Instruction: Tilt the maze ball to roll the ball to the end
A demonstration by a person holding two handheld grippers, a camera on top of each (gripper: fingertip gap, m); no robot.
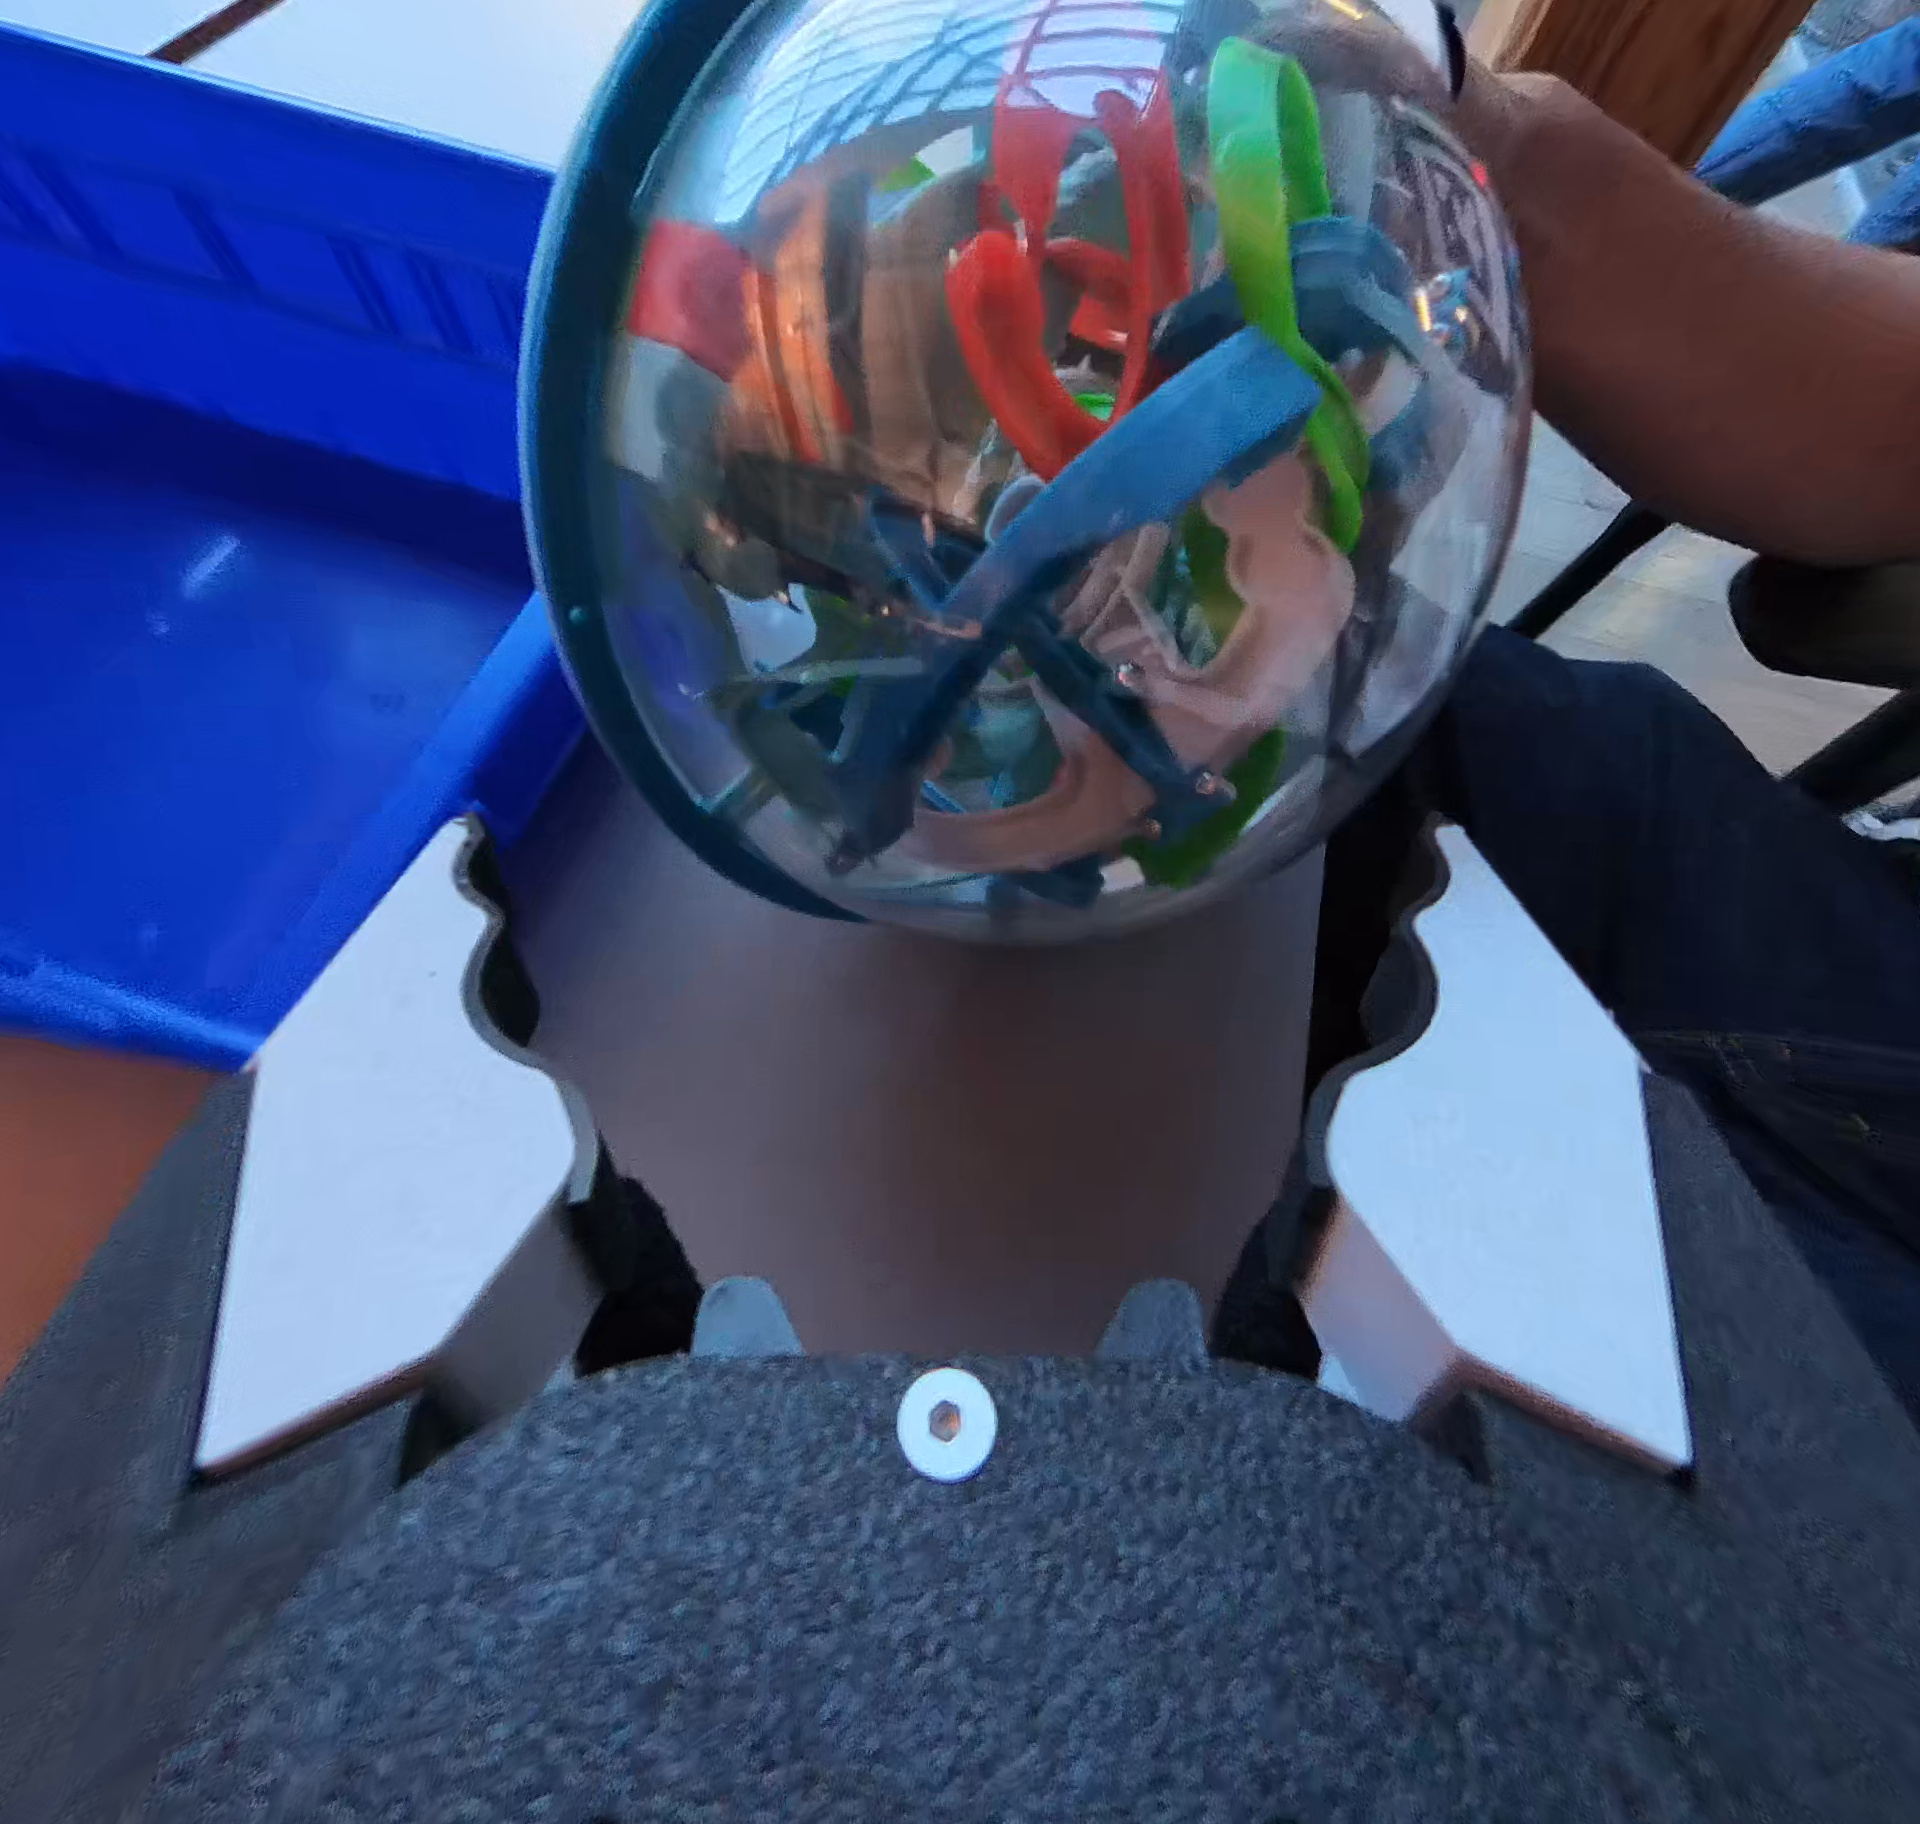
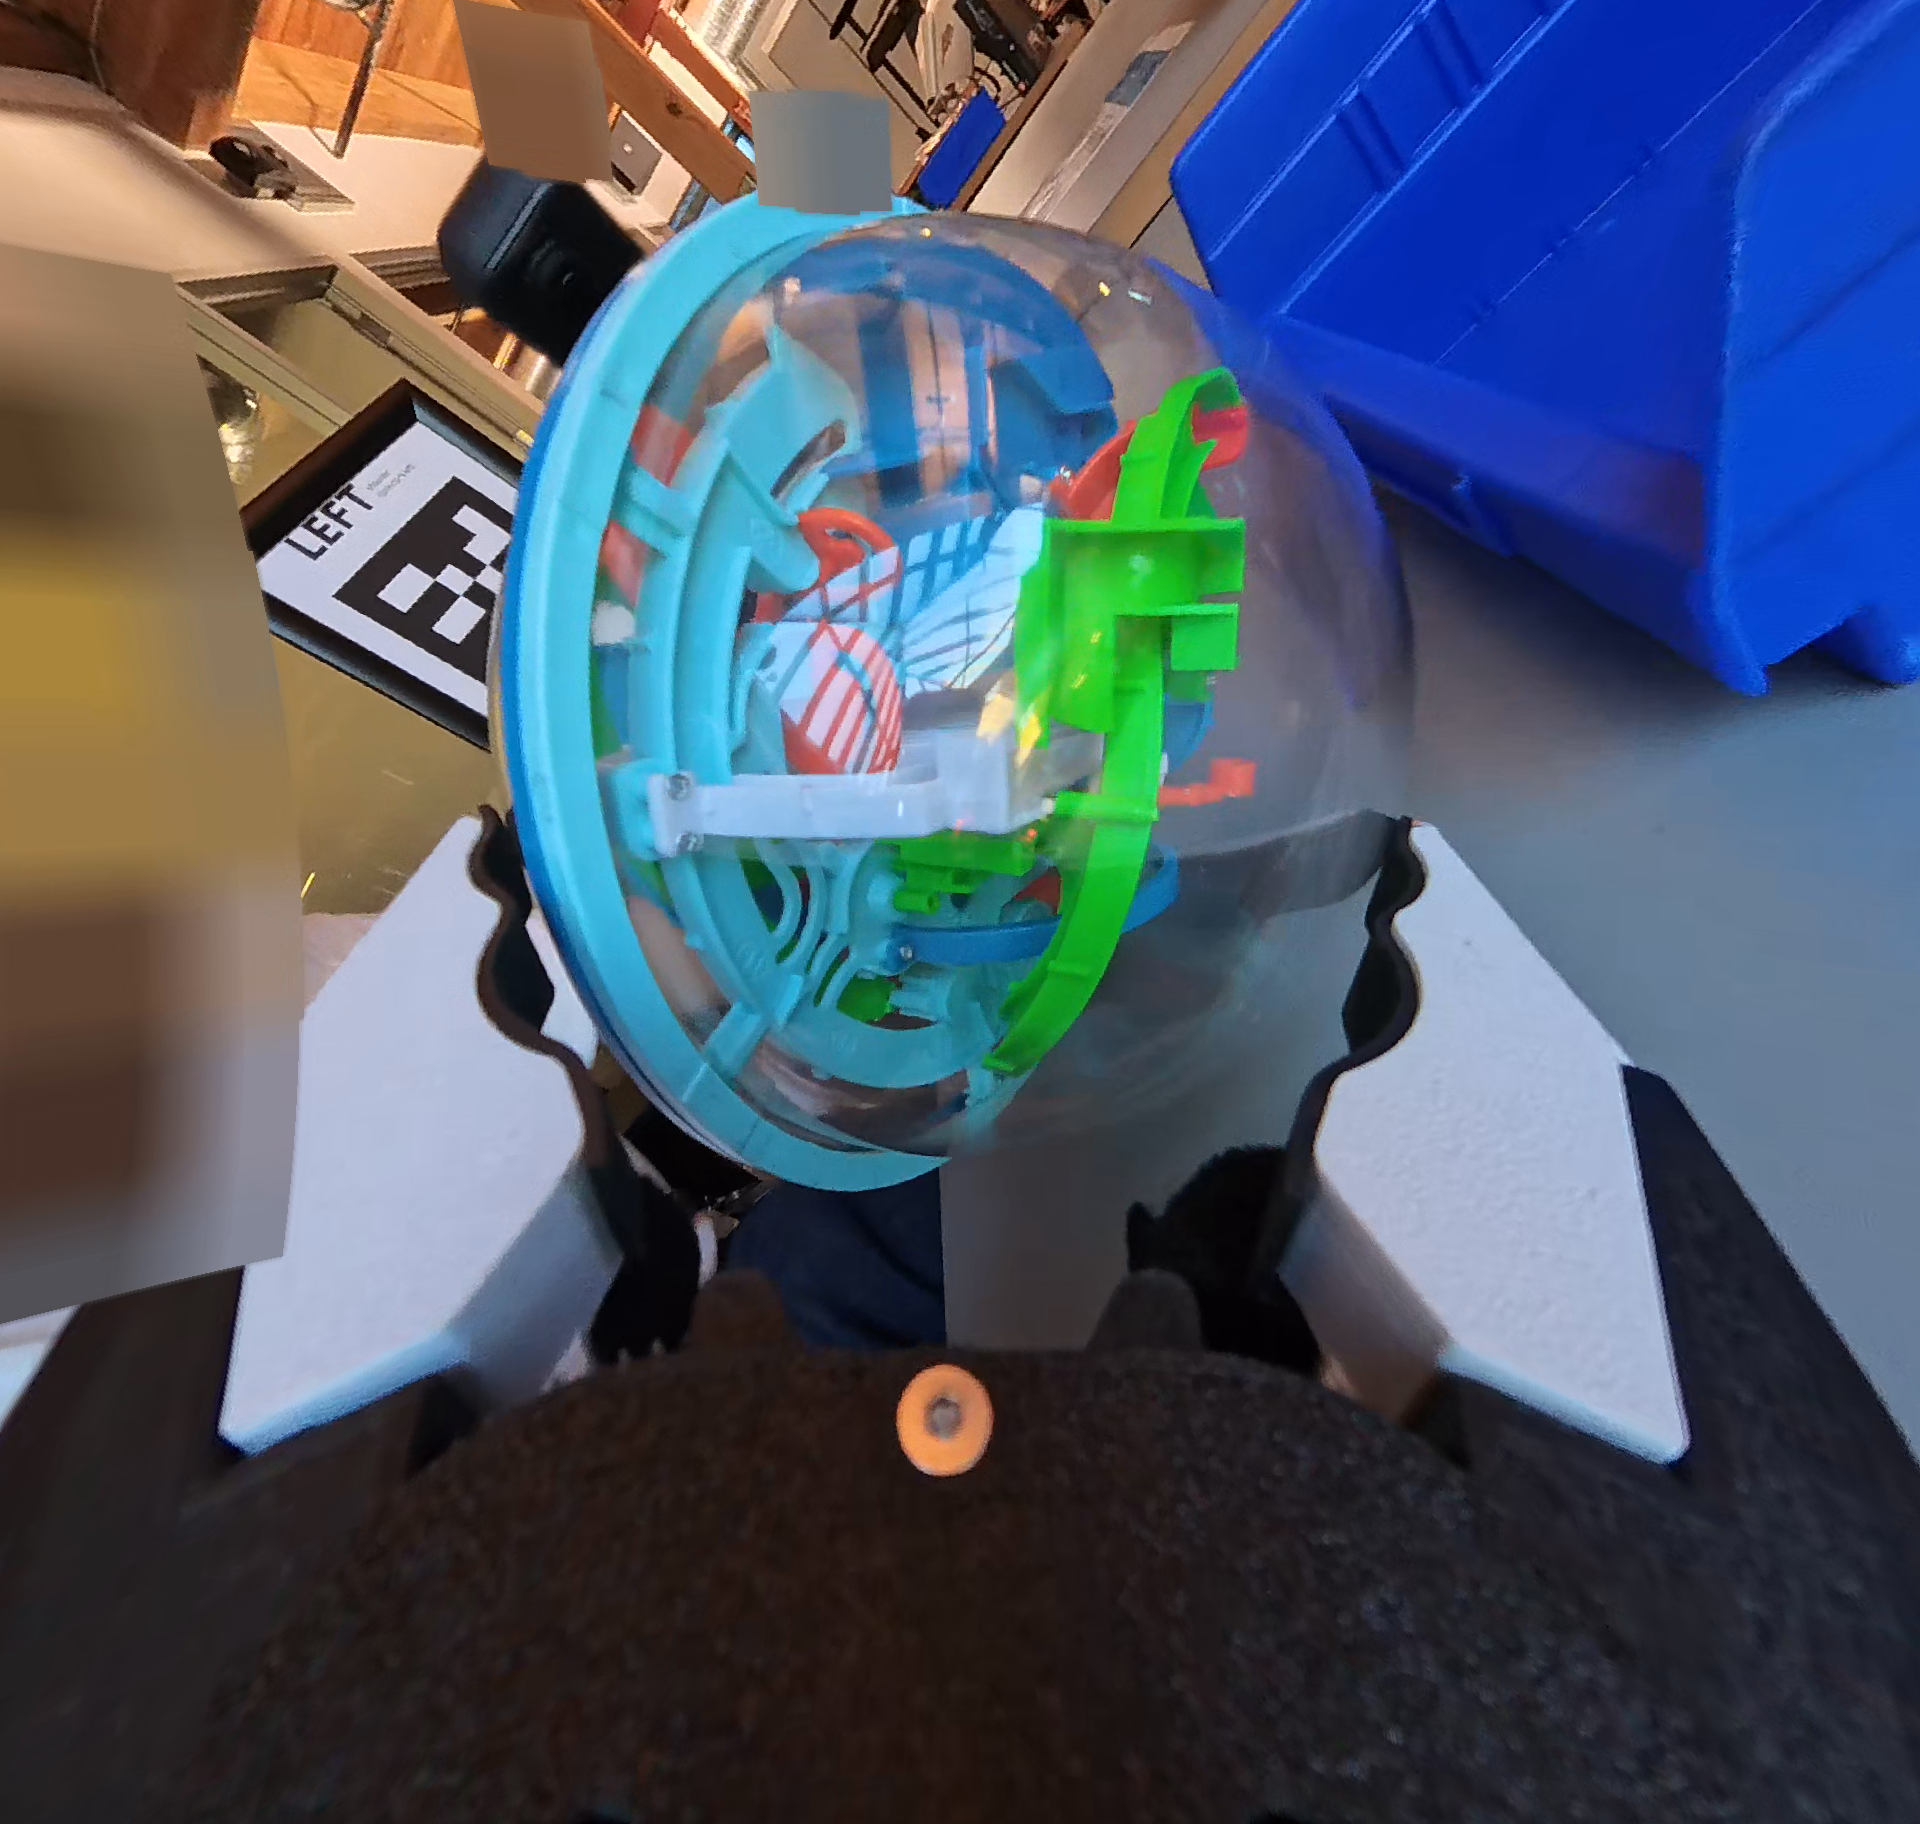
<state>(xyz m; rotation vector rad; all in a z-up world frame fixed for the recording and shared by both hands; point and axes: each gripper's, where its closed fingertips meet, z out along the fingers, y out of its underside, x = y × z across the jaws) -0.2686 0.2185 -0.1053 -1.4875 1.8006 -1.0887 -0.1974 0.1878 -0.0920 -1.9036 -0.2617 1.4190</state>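
The maze ball is a clear sphere with a blue ring around it and red, green, blue and white tracks inside. It is held up off the table between my two grippers. My left gripper is wide open, and the ball sits at its fingertips without being clamped. In the right wrist view the maze ball fills the gap between the fingers. My right gripper has both tips against the ball's sides. I cannot pick out the small rolling ball inside.
A blue plastic bin stands close on the left; it also shows in the right wrist view at upper right. A hand is behind the ball. The left gripper's marker plate shows behind the ball. The grey table lies below.
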